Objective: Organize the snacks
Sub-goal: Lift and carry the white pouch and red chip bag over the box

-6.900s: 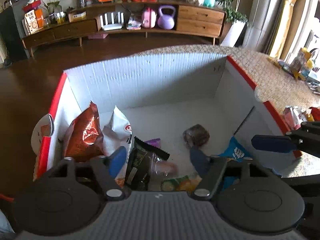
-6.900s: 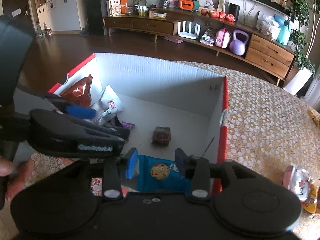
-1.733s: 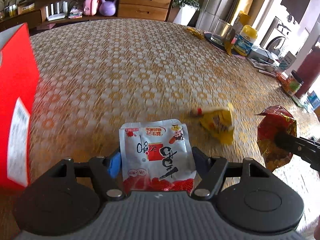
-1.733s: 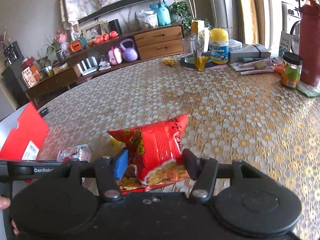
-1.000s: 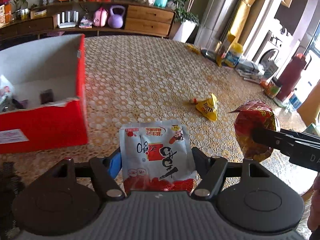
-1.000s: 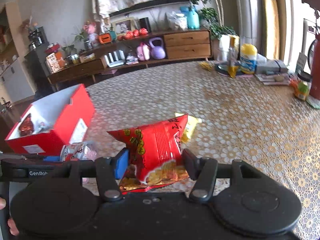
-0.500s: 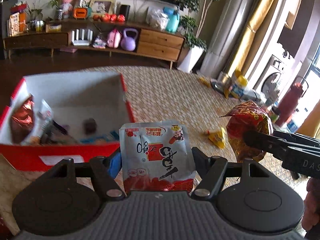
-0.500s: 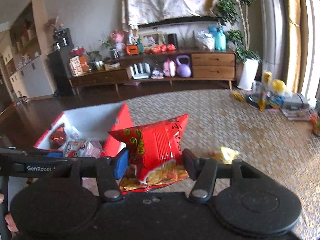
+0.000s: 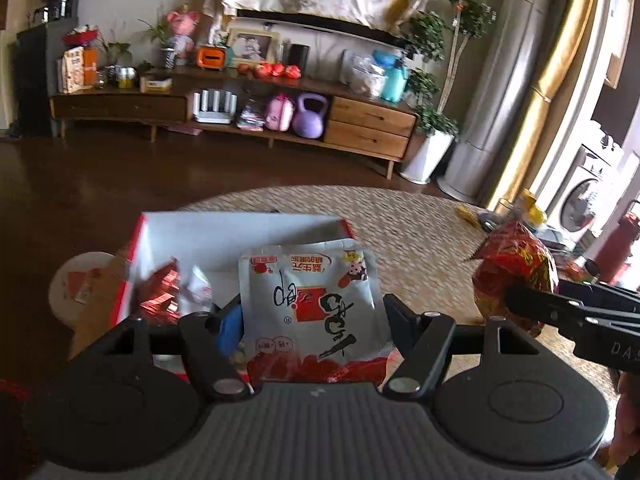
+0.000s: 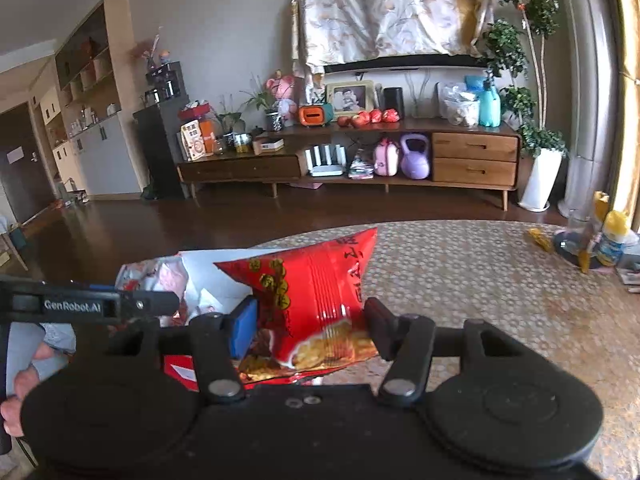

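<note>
Snacks are hanging over the red box [image 9: 138, 240]: left gripper [image 9: 310, 316] is pinching a white pouch [image 9: 310, 300], right gripper [image 10: 308, 322] a red chip bag [image 10: 316, 284]. Each should be lowering inside the walls before releasing.

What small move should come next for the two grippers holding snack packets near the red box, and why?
Probably carry the left gripper forward over the red box and release there. It is shut on the white snack pouch, and the open box, already holding snacks, lies just ahead. The right gripper, shut on the red chip bag, can follow.
</note>
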Demonstrator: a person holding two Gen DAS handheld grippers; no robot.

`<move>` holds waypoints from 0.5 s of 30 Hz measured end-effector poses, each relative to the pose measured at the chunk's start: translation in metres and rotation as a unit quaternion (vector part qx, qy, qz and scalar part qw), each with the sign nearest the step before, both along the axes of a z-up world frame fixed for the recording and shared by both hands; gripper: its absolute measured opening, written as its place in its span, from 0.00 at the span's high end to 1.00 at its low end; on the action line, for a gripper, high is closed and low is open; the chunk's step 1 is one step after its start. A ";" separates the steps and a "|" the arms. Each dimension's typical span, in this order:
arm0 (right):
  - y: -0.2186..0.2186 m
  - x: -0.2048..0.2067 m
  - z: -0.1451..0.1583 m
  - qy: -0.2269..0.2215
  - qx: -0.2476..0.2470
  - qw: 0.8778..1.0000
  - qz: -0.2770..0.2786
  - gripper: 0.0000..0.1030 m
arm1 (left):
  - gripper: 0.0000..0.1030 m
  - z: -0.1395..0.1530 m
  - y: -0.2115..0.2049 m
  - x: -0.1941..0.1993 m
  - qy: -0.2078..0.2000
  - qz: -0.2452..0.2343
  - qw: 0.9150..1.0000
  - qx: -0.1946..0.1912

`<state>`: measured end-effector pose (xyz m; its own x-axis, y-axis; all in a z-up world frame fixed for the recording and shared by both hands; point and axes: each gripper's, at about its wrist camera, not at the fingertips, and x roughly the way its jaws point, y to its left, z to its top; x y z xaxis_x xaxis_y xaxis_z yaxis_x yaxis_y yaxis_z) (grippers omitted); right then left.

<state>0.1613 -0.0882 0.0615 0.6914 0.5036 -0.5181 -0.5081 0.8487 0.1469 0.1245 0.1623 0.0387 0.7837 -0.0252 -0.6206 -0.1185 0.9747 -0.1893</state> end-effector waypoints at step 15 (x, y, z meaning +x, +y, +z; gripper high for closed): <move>0.057 0.038 -0.027 0.021 -0.025 0.999 0.017 0.45 | 0.31 -0.013 0.065 0.047 0.019 0.047 0.998 0.024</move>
<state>0.1992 -0.0314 0.0348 0.6518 0.4982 -0.5718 -0.5304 0.8384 0.1259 0.1710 0.2272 0.0258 0.7569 0.0775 -0.6489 -0.2153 0.9671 -0.1356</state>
